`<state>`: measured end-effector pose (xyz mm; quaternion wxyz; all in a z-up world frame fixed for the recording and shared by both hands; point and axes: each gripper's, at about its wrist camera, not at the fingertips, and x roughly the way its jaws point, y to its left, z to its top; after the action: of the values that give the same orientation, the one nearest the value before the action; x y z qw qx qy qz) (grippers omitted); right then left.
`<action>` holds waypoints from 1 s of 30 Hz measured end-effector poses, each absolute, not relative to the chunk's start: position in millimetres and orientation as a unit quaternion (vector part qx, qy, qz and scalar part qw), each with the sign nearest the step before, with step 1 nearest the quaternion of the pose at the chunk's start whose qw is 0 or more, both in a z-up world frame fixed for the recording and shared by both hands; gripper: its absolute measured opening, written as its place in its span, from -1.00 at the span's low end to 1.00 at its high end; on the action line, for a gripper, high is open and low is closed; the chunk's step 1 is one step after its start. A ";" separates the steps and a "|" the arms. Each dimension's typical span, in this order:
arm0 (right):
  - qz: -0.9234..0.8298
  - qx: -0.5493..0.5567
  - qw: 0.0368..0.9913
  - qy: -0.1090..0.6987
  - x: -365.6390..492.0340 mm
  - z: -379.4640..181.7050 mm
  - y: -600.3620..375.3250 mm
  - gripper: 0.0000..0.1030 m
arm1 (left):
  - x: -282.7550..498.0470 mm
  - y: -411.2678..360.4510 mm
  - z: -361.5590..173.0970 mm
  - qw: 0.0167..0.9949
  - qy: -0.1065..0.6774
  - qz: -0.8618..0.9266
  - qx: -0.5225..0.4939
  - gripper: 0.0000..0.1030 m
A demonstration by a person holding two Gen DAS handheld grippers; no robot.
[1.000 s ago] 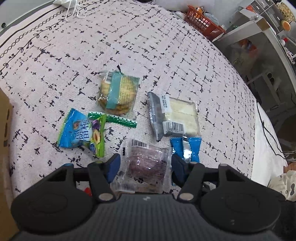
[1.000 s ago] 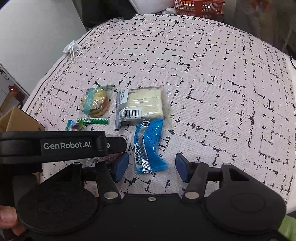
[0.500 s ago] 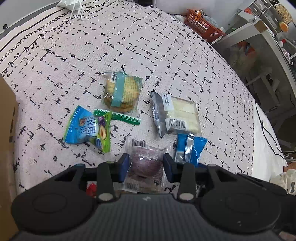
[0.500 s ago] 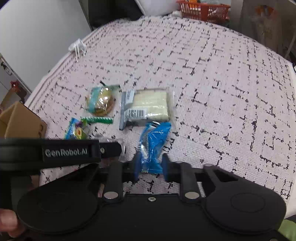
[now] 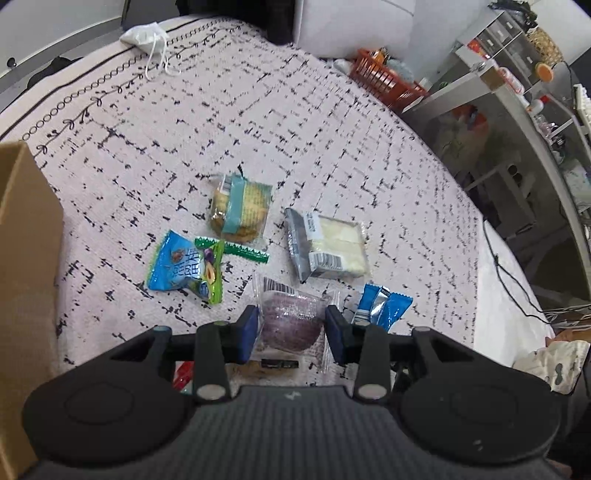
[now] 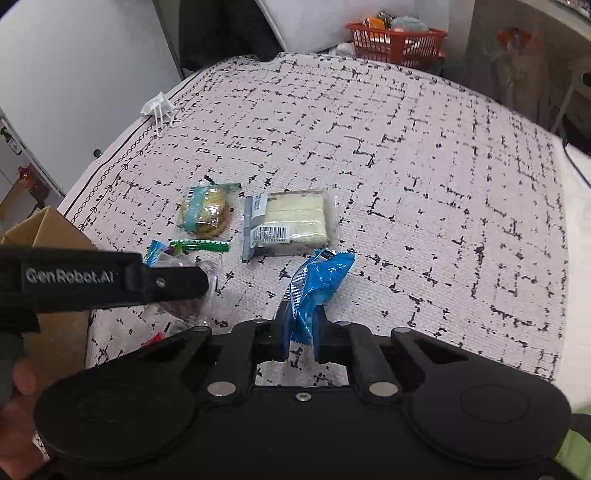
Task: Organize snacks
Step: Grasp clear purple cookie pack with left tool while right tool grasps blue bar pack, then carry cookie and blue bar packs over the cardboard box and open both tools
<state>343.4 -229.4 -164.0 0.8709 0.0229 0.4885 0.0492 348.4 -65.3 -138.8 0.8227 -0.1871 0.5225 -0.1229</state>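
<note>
My left gripper (image 5: 291, 326) is shut on a clear-wrapped purple pastry (image 5: 291, 319) and holds it just above the patterned bedspread (image 5: 258, 110). My right gripper (image 6: 301, 334) is shut on a blue snack packet (image 6: 317, 284), lifted off the cloth; the packet also shows in the left wrist view (image 5: 382, 308). On the cloth lie a cookie pack with a teal band (image 5: 240, 208), a white sandwich pack (image 5: 328, 245), a blue-and-green plum candy bag (image 5: 186, 267) and a green strip (image 5: 232, 249).
A cardboard box (image 5: 26, 236) stands at the left edge of the bed. A white face mask (image 5: 146, 35) lies at the far corner. An orange basket (image 6: 395, 40) and shelving (image 5: 517, 74) stand beyond the bed. A small red item (image 5: 183, 374) lies under my left gripper.
Both grippers closed from open: the left on the purple pastry, the right on the blue packet. Both have risen and pulled back a little with their snacks.
</note>
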 end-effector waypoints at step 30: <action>0.010 -0.034 0.908 0.418 280.7 -60.1 -164.7 -0.78 | 285.1 -0.2 -61.7 0.835 0.454 -0.167 -0.261 -0.26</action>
<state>280.7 -164.7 -60.1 0.9078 -0.0342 0.4179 0.0103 285.1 -0.2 -61.7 0.8355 -0.2611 0.4536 -0.1675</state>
